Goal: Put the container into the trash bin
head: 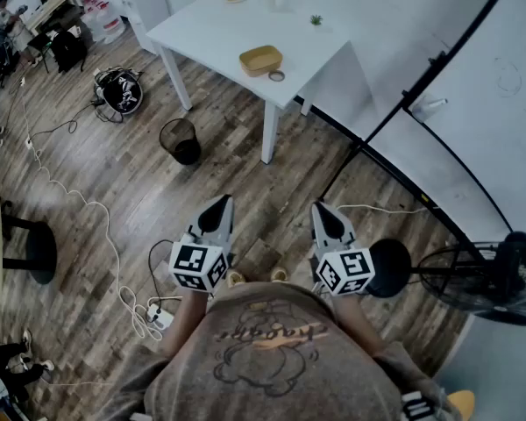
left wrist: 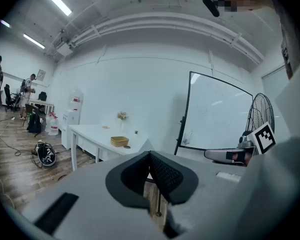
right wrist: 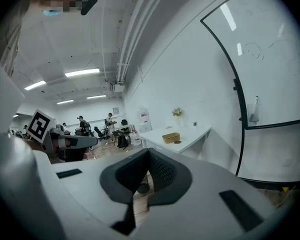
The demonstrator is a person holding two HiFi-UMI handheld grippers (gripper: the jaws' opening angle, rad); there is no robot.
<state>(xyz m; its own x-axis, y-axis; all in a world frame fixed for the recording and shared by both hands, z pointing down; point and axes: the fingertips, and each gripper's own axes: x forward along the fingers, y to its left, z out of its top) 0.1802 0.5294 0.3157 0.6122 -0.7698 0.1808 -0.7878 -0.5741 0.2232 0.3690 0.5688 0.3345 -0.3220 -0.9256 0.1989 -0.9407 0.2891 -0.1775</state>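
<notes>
A: Near end first. What are the grippers doing?
B: The left gripper (head: 217,203) is fully closed, pads together, with nothing between them. The right gripper (head: 323,209) is the same in its own view: jaws meeting and empty. Both are held out ahead of the person over the wooden floor (head: 272,191).
A: Middle distance?
B: 1 black mesh trash bin (head: 180,140) stands on the floor near the legs of the white counter (head: 202,33). Its inside is too dark to read.
A: And the container?
B: It is farthest off. The tan container (head: 260,60) sits upright on the counter near the front edge, with 1 small ring-like item (head: 276,75) just beside it. It is well apart from both grippers.
A: Progress?
B: Judged at 0 steps done. Left to do: approach the counter, open 1 gripper, grasp the container, carry it to the bin and release.
</notes>
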